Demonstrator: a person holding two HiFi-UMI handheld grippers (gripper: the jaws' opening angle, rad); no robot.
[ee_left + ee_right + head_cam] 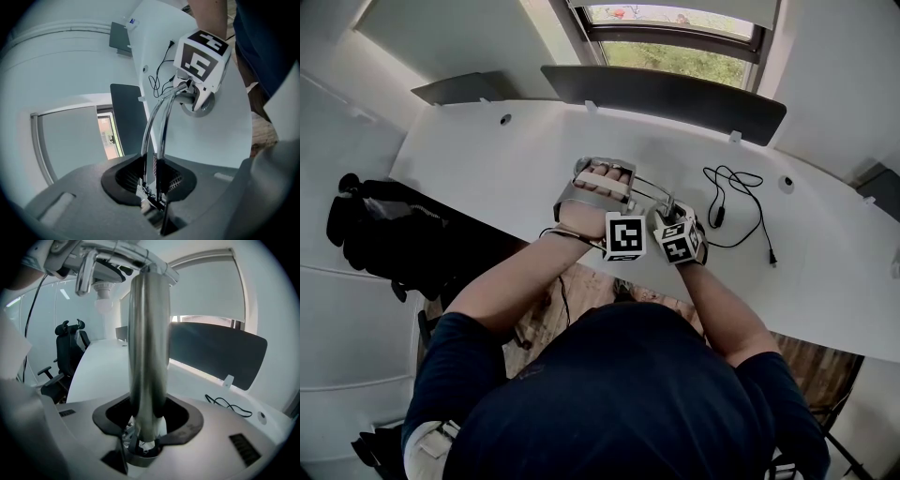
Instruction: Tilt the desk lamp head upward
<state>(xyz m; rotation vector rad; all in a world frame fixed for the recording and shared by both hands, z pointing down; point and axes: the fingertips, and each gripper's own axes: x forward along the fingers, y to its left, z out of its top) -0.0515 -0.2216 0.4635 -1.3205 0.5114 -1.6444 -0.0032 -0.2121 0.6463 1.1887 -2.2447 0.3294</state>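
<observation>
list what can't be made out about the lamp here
Lamp head: cut by the top edge in the right gripper view; under the left hand in the head view.
Lamp base: mostly behind the right gripper, left gripper view.
Cable: whether it reaches the base, too small, head view.

1. I see a curved white desk [469,159] backed by a dark screen panel [675,89].
2. Behind it, a window [675,58] lets in daylight (greenery outside).
3. A black office chair [380,234] stands at the left, over a wood-plank floor [830,361].
</observation>
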